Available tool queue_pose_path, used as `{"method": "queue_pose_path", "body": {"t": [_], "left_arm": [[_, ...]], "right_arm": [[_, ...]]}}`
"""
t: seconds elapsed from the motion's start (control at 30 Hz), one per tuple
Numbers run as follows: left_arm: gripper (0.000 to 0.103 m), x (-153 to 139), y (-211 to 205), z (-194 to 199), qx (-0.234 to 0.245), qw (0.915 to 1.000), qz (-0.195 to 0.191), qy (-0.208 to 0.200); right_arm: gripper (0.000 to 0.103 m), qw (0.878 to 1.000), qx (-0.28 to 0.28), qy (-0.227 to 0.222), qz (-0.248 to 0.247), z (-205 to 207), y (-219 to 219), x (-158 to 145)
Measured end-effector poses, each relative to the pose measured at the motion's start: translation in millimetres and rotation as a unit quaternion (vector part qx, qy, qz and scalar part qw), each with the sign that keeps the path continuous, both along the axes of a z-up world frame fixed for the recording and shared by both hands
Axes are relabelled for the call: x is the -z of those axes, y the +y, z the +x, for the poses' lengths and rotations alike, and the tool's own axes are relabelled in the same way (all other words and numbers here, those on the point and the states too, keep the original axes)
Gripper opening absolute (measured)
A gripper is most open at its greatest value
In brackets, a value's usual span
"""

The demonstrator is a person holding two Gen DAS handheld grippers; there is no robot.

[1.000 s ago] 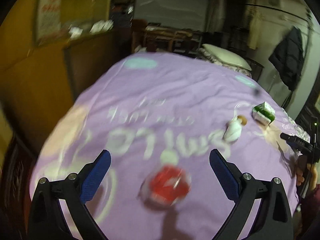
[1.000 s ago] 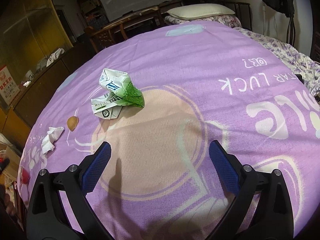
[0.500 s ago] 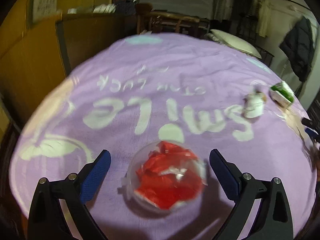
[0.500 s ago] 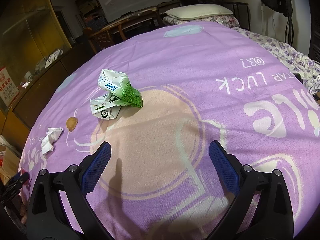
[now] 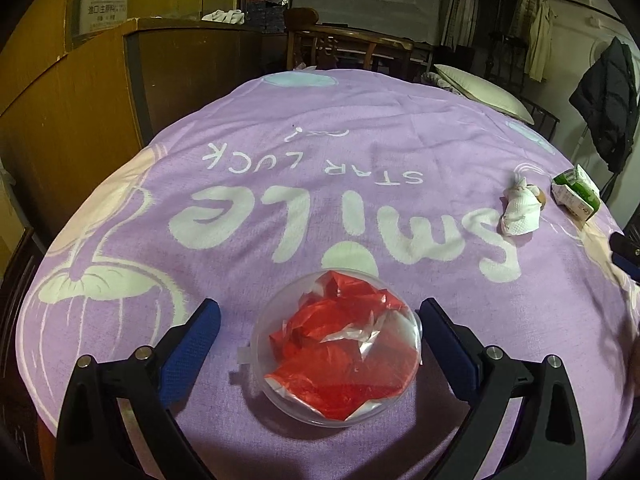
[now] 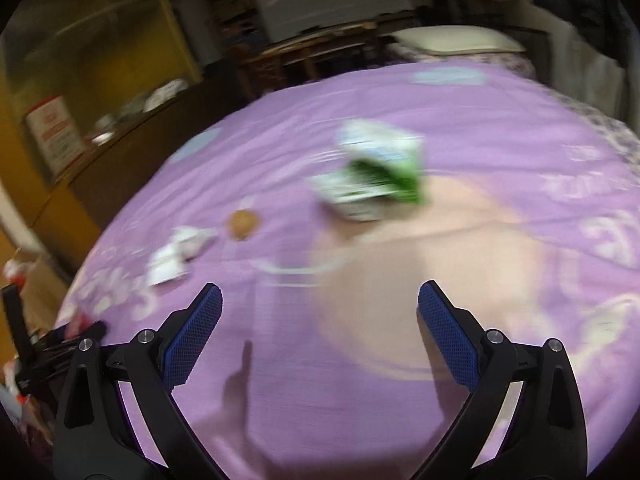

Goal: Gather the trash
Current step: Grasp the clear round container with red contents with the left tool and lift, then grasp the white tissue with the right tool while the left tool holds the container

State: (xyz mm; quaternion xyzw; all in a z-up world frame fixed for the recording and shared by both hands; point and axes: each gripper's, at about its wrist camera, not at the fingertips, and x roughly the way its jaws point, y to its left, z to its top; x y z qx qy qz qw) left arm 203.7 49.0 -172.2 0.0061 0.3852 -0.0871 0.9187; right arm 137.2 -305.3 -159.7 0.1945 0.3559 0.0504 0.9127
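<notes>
My left gripper (image 5: 318, 334) stands spread wide and empty around the clear bowl of red wrappers (image 5: 338, 362), low centre of frame, while my right gripper (image 6: 320, 320), equally unclenched, faces the crumpled carton (image 6: 378, 174) far above centre.

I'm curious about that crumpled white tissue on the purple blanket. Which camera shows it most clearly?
The left wrist view. There the tissue is sharp, its dimpled texture visible, lying far right beside a green carton. The right wrist view shows the tissue larger, but motion blur smears it into a white patch.
</notes>
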Motion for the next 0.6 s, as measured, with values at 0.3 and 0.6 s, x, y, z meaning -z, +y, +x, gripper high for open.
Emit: {"method": "queue_pose_path", "body": {"t": [0.3, 0.6], "left_arm": [[0.097, -1, -1, -2, 0.001, 1.0000, -0.006, -0.001], [0.097, -4, 1, -3, -0.001, 0.9999, -0.016, 0.002]], "right_arm": [[0.090, 0.997, -0.079, 0.007, 0.000, 53, 75, -6], [0.031, 0.996, -0.084, 0.029, 0.001, 79, 96, 3]]}}
